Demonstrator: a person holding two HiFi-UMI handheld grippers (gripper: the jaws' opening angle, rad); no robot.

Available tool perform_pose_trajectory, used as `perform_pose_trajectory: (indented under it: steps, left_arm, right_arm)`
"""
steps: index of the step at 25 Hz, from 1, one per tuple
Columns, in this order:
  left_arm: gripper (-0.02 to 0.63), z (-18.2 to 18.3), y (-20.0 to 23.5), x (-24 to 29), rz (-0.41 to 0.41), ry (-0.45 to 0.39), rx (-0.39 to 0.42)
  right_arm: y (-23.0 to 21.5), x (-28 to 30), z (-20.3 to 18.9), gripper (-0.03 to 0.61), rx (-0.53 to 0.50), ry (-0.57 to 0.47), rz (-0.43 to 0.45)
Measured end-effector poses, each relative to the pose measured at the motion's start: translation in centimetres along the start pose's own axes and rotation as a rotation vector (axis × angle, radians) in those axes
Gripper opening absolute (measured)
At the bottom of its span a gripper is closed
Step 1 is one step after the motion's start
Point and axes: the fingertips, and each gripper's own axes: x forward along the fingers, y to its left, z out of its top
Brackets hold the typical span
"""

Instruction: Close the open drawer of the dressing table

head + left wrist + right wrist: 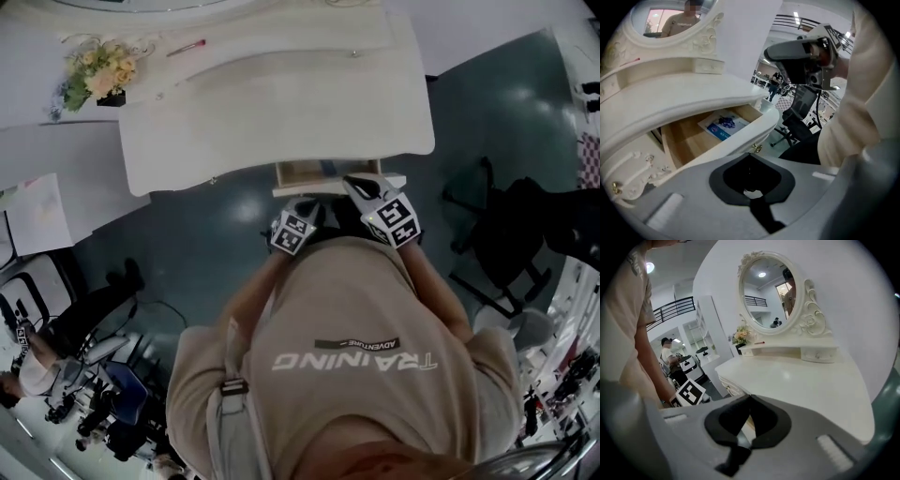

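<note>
The white dressing table (281, 103) has its drawer (314, 172) pulled a little way out under the front edge. In the left gripper view the drawer (689, 136) shows a wooden bottom with a blue-and-white booklet (723, 124) in it, and a brass knob (756, 148) on its curved white front. My left gripper (750, 157) is shut and empty, its tips just below that knob. My right gripper (750, 397) is also shut and empty, at the table's front edge. From the head view, the left gripper (309, 211) and right gripper (367, 189) sit side by side at the drawer front.
An oval mirror (768, 291) stands at the back of the table, with a flower bunch (98, 75) and a red stick (186, 47) on the top. A black chair (506, 244) stands to the right. Another person (28, 370) is far left.
</note>
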Motion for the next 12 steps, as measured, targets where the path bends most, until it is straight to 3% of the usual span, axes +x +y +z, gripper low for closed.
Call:
perform_pose_trajectory:
  steps: [5,12]
  left_arm:
    - [0.0,-0.2,-0.2,2.3,0.021,0.033,-0.157]
    - [0.0,1.2,0.4,4.3,0.043,0.043,-0.239]
  right_arm:
    - [-2.2,0.3,-0.2,0.005,0.001,0.02,0.057]
    - [-4.4,0.5,-0.1,0.005,-0.031,0.046,0.1]
